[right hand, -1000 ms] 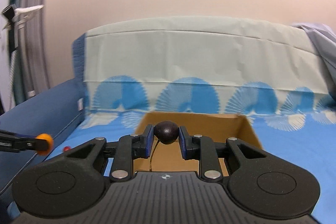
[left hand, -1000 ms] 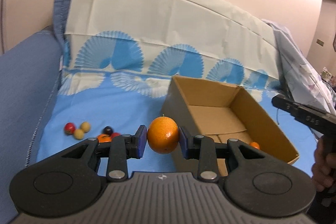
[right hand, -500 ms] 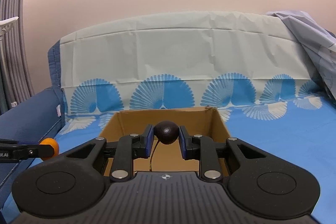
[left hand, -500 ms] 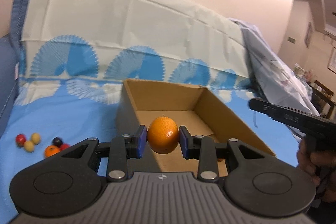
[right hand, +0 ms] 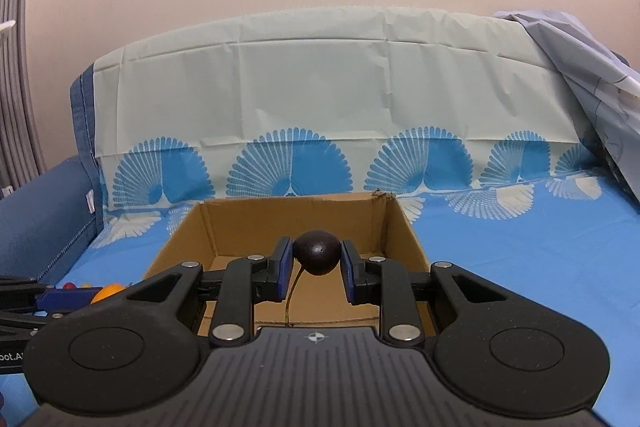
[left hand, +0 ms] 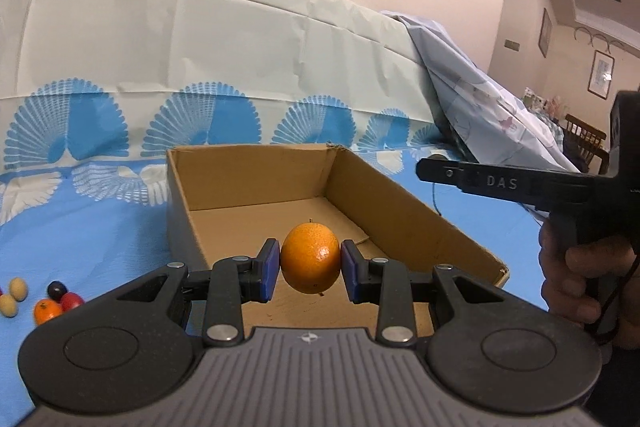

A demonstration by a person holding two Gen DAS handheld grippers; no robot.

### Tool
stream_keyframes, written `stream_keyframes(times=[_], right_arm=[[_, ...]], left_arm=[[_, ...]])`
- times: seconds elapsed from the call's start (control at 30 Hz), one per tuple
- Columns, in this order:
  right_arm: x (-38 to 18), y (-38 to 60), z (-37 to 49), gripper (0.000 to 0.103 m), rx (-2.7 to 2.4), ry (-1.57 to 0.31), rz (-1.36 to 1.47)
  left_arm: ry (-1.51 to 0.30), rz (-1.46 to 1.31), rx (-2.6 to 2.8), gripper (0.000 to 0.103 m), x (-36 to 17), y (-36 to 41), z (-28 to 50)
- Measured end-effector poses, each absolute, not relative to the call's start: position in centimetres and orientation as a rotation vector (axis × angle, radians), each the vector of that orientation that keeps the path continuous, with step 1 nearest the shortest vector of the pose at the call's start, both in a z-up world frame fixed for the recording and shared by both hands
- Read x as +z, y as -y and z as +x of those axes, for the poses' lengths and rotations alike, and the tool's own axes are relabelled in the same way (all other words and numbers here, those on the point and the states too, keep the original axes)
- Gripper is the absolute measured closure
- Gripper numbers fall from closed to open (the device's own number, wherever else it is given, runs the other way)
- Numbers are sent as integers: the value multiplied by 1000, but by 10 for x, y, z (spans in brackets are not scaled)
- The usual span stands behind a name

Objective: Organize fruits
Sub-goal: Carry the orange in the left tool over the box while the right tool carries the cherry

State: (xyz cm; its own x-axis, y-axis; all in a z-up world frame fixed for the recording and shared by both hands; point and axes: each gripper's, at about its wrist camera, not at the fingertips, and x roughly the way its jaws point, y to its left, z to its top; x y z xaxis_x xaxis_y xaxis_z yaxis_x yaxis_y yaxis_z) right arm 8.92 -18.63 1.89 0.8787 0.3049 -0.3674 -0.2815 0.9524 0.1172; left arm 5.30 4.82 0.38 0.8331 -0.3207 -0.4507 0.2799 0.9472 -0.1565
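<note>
Both grippers loaded: left gripper (left hand: 309,269) clamps orange (left hand: 310,257), right gripper (right hand: 315,266) clamps dark fruit (right hand: 316,251); I judge release into box (left hand: 404,211), 12 o'clock, comes next.

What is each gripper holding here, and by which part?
Left gripper: round orange citrus fruit, fingers on its opposite sides. Right gripper: small dark round stemmed fruit, held likewise by its sides.

A blue sheet (left hand: 100,223) printed with white and blue fan shapes covers the sofa seat, its pale upper part (right hand: 320,75) draped over the backrest. A crumpled light-blue cloth (left hand: 480,99) hangs at one end. Framed pictures (left hand: 601,75) hang on the far wall, with a wooden chair (left hand: 584,139) below them.
</note>
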Motion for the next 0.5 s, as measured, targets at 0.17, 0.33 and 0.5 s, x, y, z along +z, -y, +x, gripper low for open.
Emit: stream_keyframes(times=[0.17, 0.33, 0.5], right_arm=[[18, 187, 93, 77, 291, -406, 59], [17, 185, 93, 77, 288, -410, 51], [16, 184, 94, 77, 288, -413, 43]], left_arm=[[-496, -40, -358, 66, -1, -33, 56], [-499, -11, -380, 66, -7, -21, 59], [-507, -6, -382, 66, -10, -18, 61]])
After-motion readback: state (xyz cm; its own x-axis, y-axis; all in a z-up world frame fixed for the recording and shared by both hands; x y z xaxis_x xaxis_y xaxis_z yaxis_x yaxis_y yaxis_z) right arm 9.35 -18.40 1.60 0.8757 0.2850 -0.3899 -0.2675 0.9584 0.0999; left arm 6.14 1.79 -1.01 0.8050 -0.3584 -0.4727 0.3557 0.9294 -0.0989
